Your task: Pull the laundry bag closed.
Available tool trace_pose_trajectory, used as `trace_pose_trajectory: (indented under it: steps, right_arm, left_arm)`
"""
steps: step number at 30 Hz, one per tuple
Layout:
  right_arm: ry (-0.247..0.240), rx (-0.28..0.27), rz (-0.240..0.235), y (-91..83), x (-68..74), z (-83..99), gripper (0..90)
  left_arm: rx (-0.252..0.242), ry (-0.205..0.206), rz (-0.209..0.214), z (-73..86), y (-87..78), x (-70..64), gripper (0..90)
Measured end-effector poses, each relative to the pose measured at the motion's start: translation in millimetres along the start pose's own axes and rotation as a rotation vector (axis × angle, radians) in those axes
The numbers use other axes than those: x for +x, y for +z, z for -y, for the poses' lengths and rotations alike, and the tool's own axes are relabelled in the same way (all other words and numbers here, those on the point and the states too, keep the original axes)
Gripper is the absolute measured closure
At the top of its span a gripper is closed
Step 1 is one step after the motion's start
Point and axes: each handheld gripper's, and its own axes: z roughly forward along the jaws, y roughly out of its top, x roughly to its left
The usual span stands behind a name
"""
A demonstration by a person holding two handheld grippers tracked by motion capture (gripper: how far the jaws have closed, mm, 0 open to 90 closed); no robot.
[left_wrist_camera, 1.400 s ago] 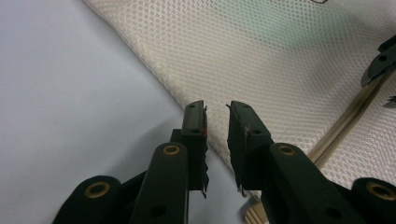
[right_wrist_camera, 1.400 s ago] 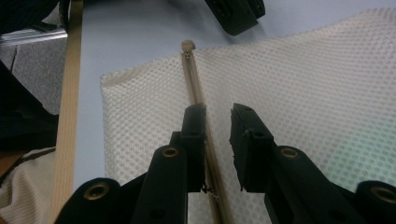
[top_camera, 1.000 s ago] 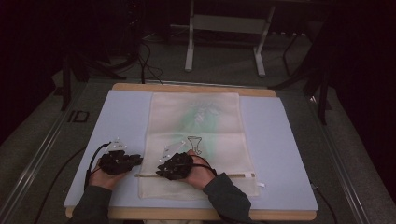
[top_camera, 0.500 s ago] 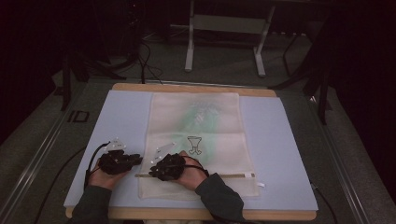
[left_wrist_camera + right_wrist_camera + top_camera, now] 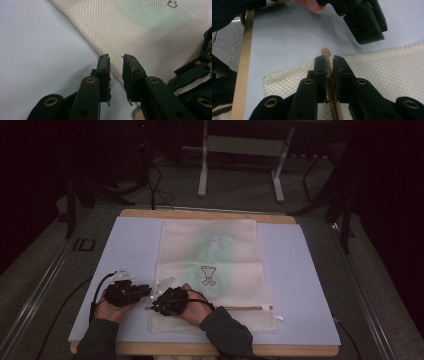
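A thin wooden stick (image 5: 329,82) is clamped between the jaws of the right gripper (image 5: 328,61) at the near left corner of the mesh bag (image 5: 220,250); the left gripper (image 5: 115,62) is held open beside it; a small goblet-like mark (image 5: 207,275) is printed mid-bag, no lettering readable

We see a darkened lab or recording studio: a wooden table (image 5: 210,215) under a pale blue mat (image 5: 300,285) sits on grey carpet (image 5: 45,285), with black cables (image 5: 155,185) trailing across the floor, a metal stand (image 5: 240,150) behind, and a floor rail (image 5: 40,285) running along the left side
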Motion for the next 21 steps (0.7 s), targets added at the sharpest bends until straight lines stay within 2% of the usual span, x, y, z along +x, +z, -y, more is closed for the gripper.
trace_pose_trajectory:
  steps: [5,11,20,21]
  right_arm:
    - [0.002,-0.003,0.008,6.7,1.5,-3.3,83.7]
    - [0.006,-0.005,0.011,12.6,2.7,-7.4,81.5]
    - [-0.01,0.016,0.022,23.8,5.8,-15.0,79.7]
    - [-0.023,0.025,0.032,27.8,5.7,-16.6,79.2]
  left_arm:
    - [-0.003,-0.004,-0.002,0.0,-0.4,0.9,75.6]
    - [-0.005,-0.008,-0.004,0.0,-1.3,1.9,75.6]
    - [-0.015,-0.019,-0.008,0.8,-3.3,4.5,75.5]
    - [-0.015,-0.02,-0.008,0.8,-3.4,4.6,75.5]
